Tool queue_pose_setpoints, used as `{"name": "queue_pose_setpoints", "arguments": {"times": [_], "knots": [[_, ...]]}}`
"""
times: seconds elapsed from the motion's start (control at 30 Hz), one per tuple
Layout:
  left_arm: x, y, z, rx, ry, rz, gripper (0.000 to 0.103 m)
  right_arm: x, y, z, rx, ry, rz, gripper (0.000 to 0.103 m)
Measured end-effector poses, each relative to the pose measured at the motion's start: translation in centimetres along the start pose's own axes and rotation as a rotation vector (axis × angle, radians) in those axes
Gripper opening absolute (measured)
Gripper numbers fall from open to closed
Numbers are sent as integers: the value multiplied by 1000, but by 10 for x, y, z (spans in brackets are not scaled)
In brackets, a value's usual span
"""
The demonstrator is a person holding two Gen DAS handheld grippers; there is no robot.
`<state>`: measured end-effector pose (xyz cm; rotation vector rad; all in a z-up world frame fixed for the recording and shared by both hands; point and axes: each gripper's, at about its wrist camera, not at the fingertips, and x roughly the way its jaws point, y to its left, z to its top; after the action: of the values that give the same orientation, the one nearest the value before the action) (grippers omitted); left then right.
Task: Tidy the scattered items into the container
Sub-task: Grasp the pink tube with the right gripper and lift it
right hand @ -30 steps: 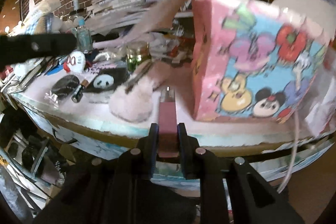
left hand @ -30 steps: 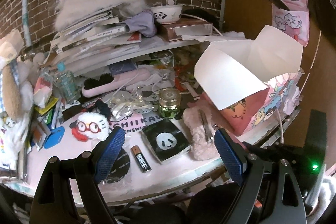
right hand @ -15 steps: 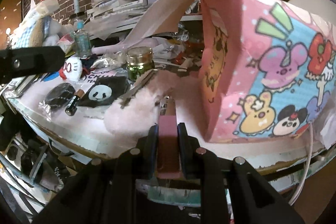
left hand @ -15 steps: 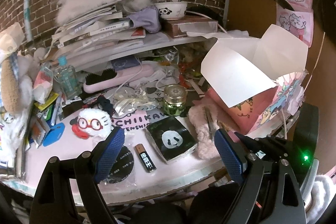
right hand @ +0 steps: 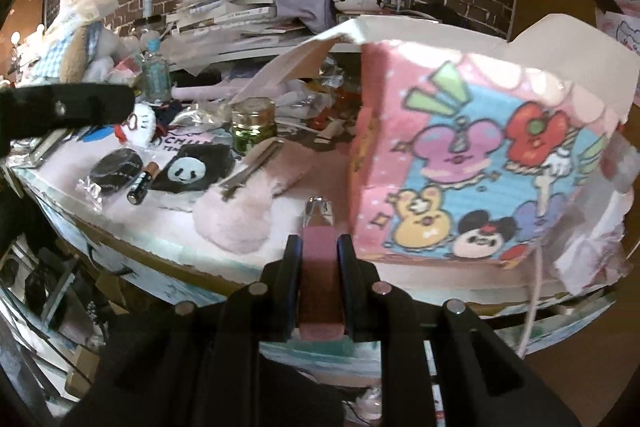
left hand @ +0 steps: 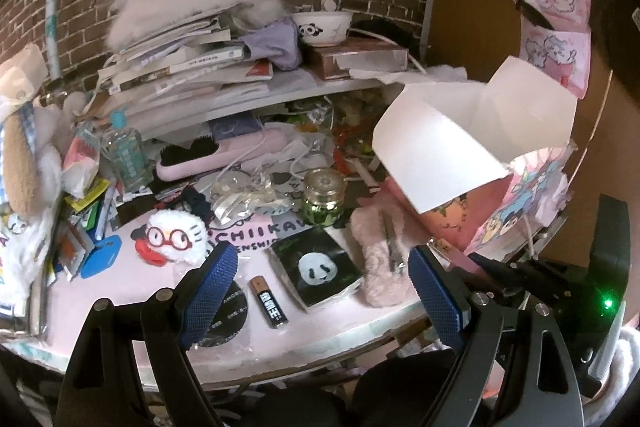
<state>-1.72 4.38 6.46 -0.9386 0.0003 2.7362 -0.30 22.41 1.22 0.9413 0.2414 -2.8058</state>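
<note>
Two hand-held grippers: right [right hand: 318,259] clamps a pink tube [right hand: 319,267], tip blurred beside the box [right hand: 480,163]; left [left hand: 320,291] gapes above the battery [left hand: 269,301].

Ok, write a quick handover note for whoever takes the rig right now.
Right tool: shut on a small pink item, held just in front of the cartoon box, not yet in it.
Left tool: open, empty, above the table edge.
Box flaps are open.
Left on the pink table: battery, panda pouch, fluffy pink case, green jar, white plush, black disc.
</note>
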Motion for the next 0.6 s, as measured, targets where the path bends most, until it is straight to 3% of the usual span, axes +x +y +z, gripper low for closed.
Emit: {"name": "queue_pose_setpoints", "arguments": {"times": [0.47,0.6], "knots": [[-7,-10,7,24,-20,-22,85,-23,13,6,-251,-27,-100,15],[-7,-11,7,30,-19,-16,85,-27,15,6,-260,-29,-87,15]]}}
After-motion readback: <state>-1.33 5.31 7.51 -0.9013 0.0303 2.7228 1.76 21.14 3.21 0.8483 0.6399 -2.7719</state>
